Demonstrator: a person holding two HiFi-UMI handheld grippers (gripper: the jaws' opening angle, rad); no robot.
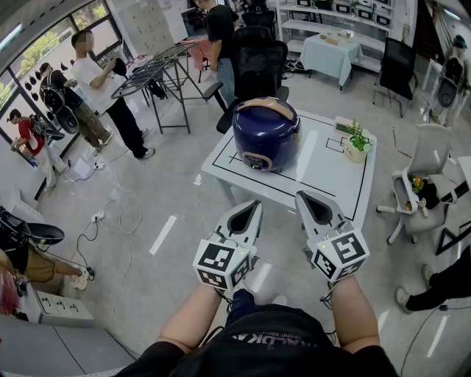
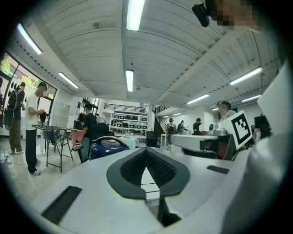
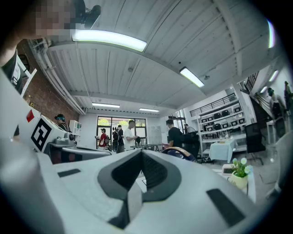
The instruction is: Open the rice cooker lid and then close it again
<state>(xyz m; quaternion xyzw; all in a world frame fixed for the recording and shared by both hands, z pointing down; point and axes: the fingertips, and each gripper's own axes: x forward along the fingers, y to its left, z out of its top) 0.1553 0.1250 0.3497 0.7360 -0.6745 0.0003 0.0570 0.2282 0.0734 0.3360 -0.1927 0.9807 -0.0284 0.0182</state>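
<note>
Hovering level short of the white surface (image 1: pixel 324 169), the left tool (image 1: pixel 252 208) is clenched on nothing. The blue rice cooker (image 1: pixel 266 136) stands almost straight ahead of it on that surface's left part, lid (image 1: pixel 263 109) down. The right tool (image 1: pixel 305 200), also clenched and empty, points past the cooker's right side, and a pot (image 1: pixel 356 153) further right holds a small plant.

Bright ceiling strip lights (image 2: pixel 132 13); fisheye-warped edges
</note>
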